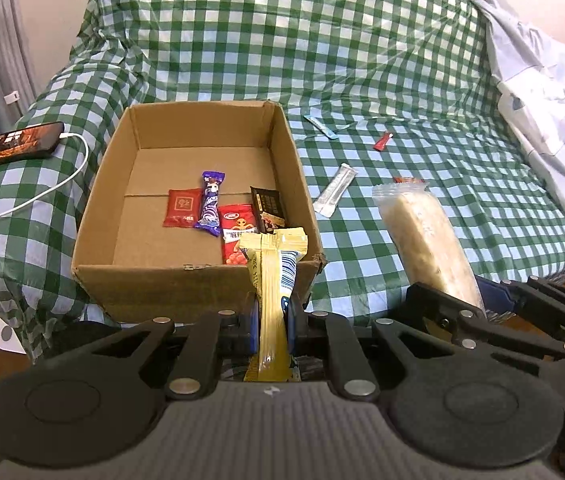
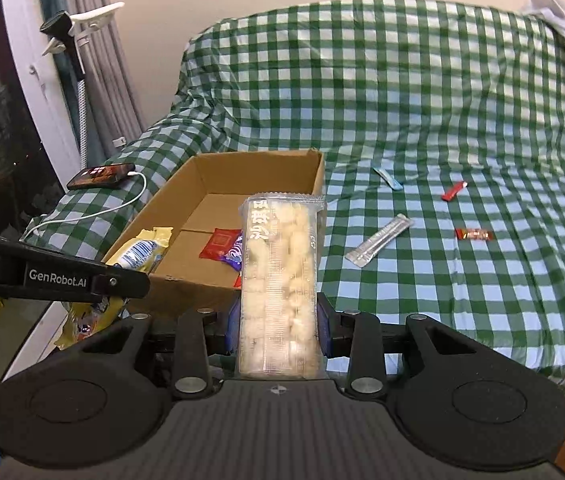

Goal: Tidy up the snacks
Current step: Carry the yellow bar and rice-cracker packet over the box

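Note:
An open cardboard box (image 1: pixel 94 240) (image 2: pixel 170 212) sits on the green checked cover, with several small snack packets (image 1: pixel 210 208) on its floor. My left gripper (image 1: pixel 273 316) is shut on a yellow wrapped snack (image 1: pixel 272 280) (image 2: pixel 142 252), held just before the box's near wall. My right gripper (image 2: pixel 278 320) is shut on a clear pack of pale puffed cake (image 2: pixel 278 280) (image 1: pixel 426 240), upright, near the box's right front corner. Loose on the cover lie a silver stick sachet (image 2: pixel 378 240) (image 1: pixel 334 190), a red sachet (image 2: pixel 453 191), a blue sachet (image 2: pixel 387 178) and a red-brown candy (image 2: pixel 473 234).
A phone (image 1: pixel 20 144) (image 2: pixel 100 175) on a white charging cable lies on the covered armrest left of the box. White plastic sheeting (image 1: pixel 542 92) is piled at the right. Curtains and a window frame stand at the far left.

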The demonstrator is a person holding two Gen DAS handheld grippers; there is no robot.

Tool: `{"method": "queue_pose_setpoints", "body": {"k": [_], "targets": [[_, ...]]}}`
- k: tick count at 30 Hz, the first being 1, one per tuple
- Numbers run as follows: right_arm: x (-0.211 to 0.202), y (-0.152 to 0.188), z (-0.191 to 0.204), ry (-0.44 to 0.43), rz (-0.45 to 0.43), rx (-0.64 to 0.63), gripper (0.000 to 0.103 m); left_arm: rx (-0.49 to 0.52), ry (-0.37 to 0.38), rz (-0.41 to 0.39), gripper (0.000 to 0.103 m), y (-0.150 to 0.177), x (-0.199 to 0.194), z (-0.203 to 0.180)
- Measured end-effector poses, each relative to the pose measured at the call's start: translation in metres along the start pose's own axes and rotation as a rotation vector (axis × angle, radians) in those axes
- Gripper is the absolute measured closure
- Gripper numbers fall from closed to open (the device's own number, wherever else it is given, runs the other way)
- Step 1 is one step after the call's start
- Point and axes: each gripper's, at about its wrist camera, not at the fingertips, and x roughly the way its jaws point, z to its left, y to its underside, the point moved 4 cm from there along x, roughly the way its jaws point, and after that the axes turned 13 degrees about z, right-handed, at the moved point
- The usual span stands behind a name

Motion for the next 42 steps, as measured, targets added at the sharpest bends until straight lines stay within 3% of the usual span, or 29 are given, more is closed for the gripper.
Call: {"method": "queue_pose_setpoints", "body": {"k": [42], "targets": [[0.027, -0.009, 0.007, 0.035, 0.102, -0.052, 0.065, -0.038, 0.038, 0.049, 0.089, -0.011, 0.024, 0.02]]}}
